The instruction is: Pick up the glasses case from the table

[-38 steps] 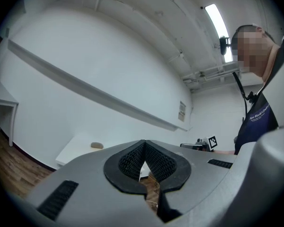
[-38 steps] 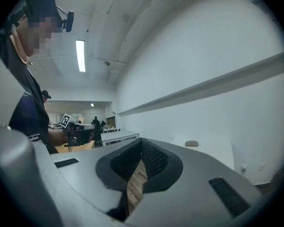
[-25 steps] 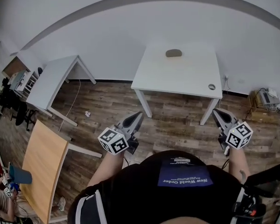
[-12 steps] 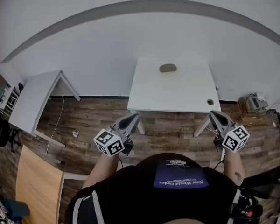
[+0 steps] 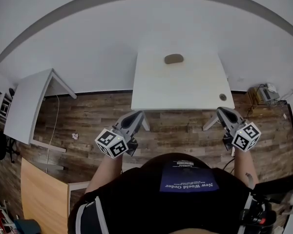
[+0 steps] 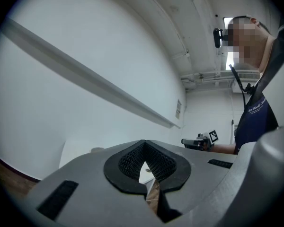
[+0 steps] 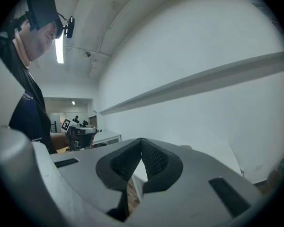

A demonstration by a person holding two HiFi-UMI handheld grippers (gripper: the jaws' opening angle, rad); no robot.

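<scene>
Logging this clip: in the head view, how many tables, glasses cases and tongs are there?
Tables: 3 (centre white table, side white table, wooden table)
Glasses case: 1
Tongs: 2 (left tongs, right tongs)
Total: 6

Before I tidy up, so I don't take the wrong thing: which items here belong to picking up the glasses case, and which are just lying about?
Job: glasses case, white table under it, left gripper, right gripper.
Lying about: side table, wooden board, floor scrap.
</scene>
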